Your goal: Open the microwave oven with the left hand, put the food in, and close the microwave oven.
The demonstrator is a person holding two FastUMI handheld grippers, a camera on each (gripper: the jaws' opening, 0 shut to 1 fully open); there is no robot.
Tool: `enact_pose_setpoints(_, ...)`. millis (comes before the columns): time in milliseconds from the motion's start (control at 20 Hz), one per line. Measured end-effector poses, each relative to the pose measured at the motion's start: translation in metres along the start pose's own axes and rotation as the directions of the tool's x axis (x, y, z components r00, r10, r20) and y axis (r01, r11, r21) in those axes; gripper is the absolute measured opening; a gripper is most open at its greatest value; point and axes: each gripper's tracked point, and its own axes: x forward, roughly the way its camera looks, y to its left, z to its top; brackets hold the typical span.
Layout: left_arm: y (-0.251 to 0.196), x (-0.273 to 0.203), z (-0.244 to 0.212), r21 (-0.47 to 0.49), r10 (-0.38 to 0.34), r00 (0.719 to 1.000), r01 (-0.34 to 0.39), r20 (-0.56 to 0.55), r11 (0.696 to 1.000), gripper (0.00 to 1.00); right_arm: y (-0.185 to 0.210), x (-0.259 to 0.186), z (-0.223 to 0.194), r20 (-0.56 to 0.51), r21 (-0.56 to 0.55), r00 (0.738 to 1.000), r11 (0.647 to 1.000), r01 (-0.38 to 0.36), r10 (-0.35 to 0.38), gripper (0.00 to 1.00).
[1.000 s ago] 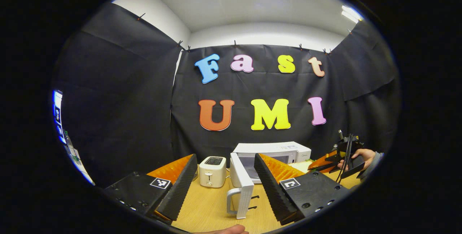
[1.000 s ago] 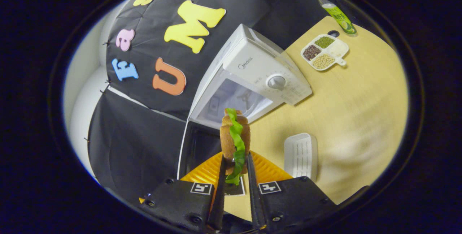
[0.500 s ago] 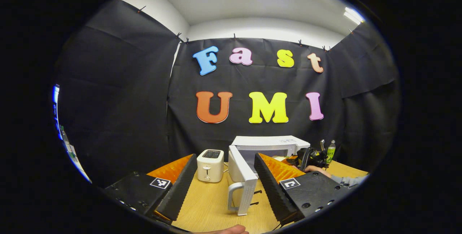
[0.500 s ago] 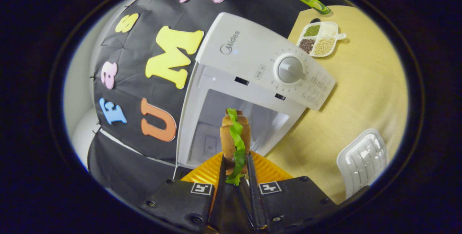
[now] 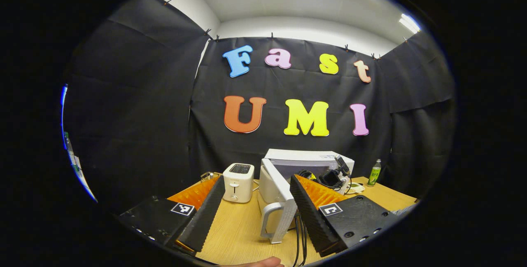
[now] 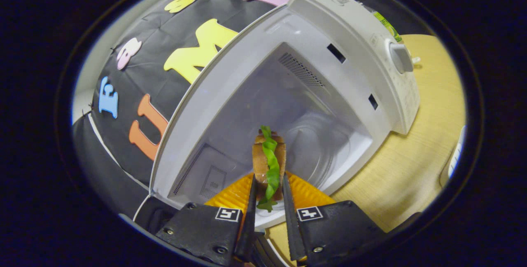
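The microwave (image 6: 288, 94) door (image 5: 278, 201) is open. The right gripper (image 6: 269, 201) squeezes the sandwich (image 6: 268, 164) at its mouth (left gripper (image 5: 255, 209) spread, empty). Dropping and closing remain.

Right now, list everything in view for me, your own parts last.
microwave oven: one, white, on the table, cavity facing the right tongs.
microwave door: one, white with a handle, swung open, between the left tongs' fingers in the left gripper view.
sandwich: one, brown bread with green lettuce, pinched upright at the cavity mouth.
toaster: one, white, on the table left of the microwave oven.
bottle: one, green, on the table right of the microwave oven.
table: one, light wood.
cables: black, hanging beside the door.
left tongs: open, empty.
right tongs: shut on the sandwich; also seen at the oven front.
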Motion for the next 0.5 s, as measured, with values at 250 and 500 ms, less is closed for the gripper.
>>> enact_pose_setpoints(250,0.013,0.004,-0.008,-0.029,0.017,1.0,-0.017,-0.016,0.999,0.94,-0.005,0.01,0.004,0.051,-0.076,0.998,0.997,0.032,-0.028,0.41)
enact_pose_setpoints(500,0.014,0.004,-0.014,-0.027,0.021,0.999,-0.022,-0.033,0.999,0.94,-0.03,0.009,0.006,0.076,-0.177,0.991,0.976,0.126,-0.115,0.34)
